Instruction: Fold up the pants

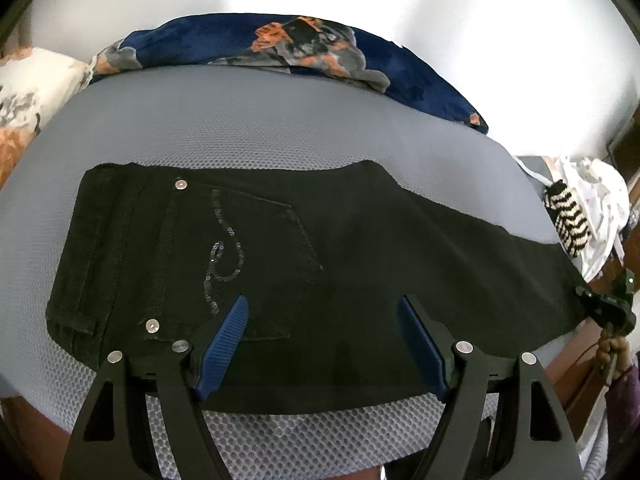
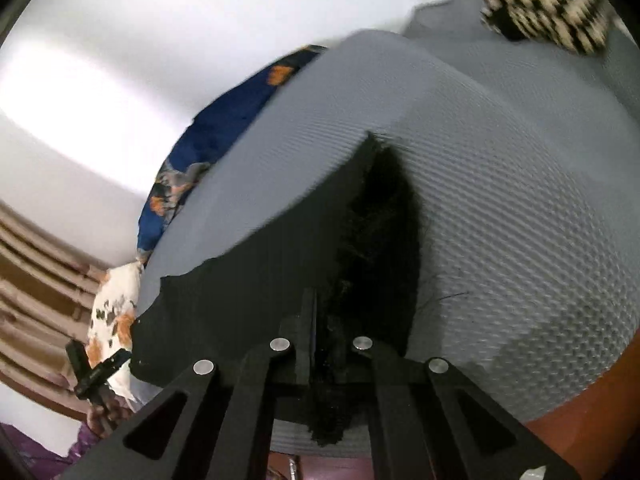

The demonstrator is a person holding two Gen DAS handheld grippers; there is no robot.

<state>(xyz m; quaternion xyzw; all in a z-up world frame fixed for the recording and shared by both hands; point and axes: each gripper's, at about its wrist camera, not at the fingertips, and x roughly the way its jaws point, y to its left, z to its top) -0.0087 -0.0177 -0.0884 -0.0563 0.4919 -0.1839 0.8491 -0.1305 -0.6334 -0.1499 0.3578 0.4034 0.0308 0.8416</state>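
Observation:
Black pants (image 1: 320, 264) lie flat across a grey mesh mattress (image 1: 256, 128), waistband at the left, back pocket with a sequin swirl up, legs running right. My left gripper (image 1: 322, 312) is open, its blue pads (image 1: 224, 344) spread just above the near edge of the seat. My right gripper (image 2: 320, 320) is shut on the frayed hem end of the pants (image 2: 376, 248) and holds it a little off the mattress (image 2: 520, 200). The right gripper also shows far right in the left wrist view (image 1: 608, 308).
A navy and orange blanket (image 1: 280, 48) lies along the mattress's far edge by a white wall. A floral pillow (image 1: 28, 92) sits at the left. A black-and-white knit item (image 1: 568, 220) and white cloth (image 1: 600, 208) lie at the right end.

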